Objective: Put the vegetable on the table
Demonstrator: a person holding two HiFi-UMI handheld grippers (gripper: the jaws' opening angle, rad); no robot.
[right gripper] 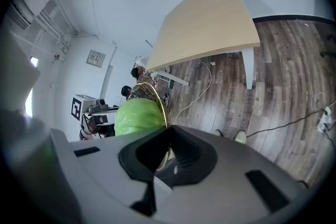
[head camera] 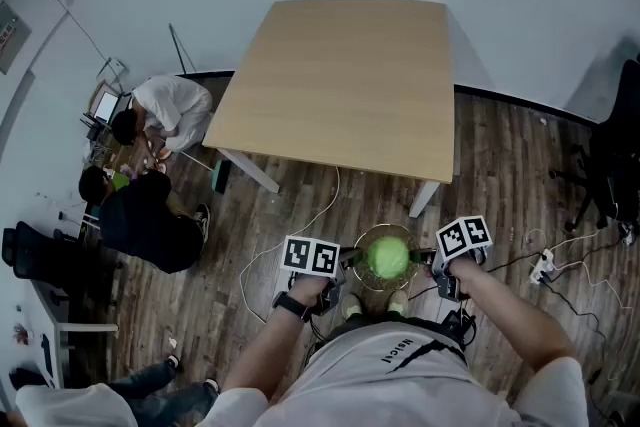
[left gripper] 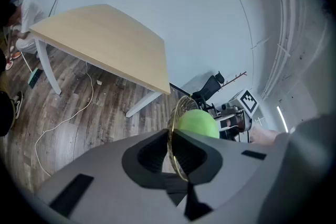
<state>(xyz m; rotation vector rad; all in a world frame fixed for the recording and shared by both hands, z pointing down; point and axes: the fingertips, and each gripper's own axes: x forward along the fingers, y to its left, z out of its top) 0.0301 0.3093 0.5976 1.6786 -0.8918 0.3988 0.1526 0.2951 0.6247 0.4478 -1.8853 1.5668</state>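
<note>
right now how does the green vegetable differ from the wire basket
The green vegetable is a solid round ball; the wire basket is open gold wire. The left tongs and right tongs clamp the basket's rim; the vegetable sits inside, ungripped. Both are held short of the table.

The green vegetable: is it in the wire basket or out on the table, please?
In the wire basket: the green vegetable sits inside its rim, clamped by the left gripper and right gripper.
</note>
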